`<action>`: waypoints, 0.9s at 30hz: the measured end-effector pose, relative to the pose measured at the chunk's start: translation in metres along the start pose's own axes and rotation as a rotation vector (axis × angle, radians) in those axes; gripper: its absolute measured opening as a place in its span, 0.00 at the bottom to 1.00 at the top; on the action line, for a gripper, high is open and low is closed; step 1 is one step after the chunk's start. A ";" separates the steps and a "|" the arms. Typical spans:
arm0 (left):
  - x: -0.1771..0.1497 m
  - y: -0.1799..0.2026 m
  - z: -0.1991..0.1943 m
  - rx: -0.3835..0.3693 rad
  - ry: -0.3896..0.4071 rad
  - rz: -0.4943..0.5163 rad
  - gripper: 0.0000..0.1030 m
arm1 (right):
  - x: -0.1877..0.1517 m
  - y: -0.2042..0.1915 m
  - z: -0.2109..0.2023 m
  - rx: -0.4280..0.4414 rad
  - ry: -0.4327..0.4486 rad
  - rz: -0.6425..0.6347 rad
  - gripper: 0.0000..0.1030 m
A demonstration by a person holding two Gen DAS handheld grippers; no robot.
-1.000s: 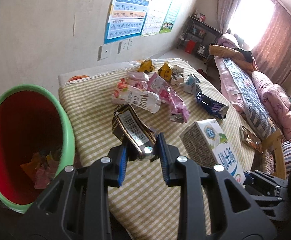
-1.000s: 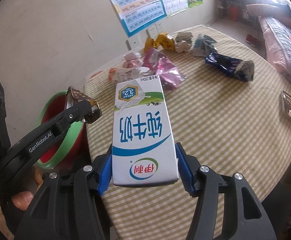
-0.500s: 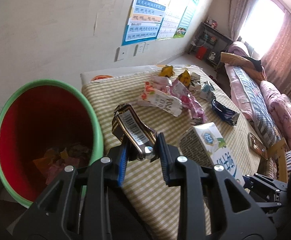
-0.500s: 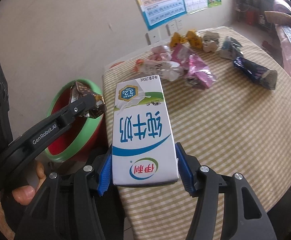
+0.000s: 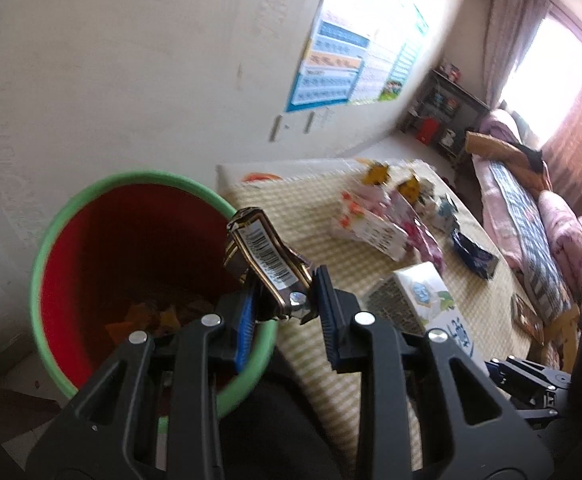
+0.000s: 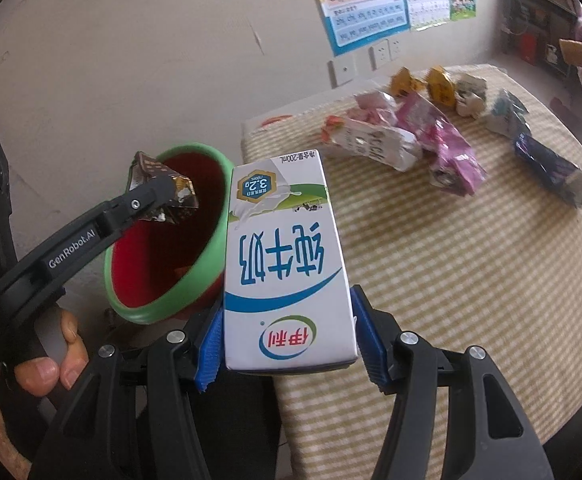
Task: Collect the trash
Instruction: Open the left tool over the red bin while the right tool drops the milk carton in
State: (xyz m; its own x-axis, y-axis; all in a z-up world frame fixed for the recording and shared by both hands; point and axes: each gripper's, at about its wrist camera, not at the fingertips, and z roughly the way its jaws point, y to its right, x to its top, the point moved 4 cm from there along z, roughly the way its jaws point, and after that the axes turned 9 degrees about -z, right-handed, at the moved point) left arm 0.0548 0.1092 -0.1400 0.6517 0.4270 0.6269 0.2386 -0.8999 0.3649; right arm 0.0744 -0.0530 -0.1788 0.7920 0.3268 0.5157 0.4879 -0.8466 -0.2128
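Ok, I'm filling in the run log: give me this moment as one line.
left gripper: shut on brown wrapper, over red bin | right gripper: shut on milk carton | other wrappers on table

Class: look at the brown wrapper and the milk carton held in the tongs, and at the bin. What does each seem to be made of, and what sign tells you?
Brown wrapper: probably foil-lined plastic film; it is crumpled with shiny metallic glints.
Milk carton: likely coated paperboard; flat printed faces, crisp folded edges, slight sheen.
Bin: seemingly moulded plastic; smooth green rim, uniform red inside.
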 end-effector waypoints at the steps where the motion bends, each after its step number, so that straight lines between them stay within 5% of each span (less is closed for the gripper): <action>1: 0.004 -0.007 -0.002 0.018 0.012 -0.006 0.27 | 0.003 -0.003 0.001 0.007 0.001 -0.006 0.54; 13: 0.008 -0.081 -0.006 0.154 0.020 -0.097 0.26 | 0.036 -0.048 0.027 0.087 -0.014 -0.093 0.54; 27: 0.003 -0.109 -0.013 0.181 0.027 -0.169 0.32 | 0.074 -0.079 0.055 0.210 -0.045 -0.055 0.54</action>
State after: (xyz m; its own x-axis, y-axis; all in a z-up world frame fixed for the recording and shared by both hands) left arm 0.0214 0.2100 -0.1685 0.5727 0.5729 0.5863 0.4696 -0.8155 0.3383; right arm 0.1145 0.0611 -0.1691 0.7755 0.3925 0.4945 0.5928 -0.7223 -0.3563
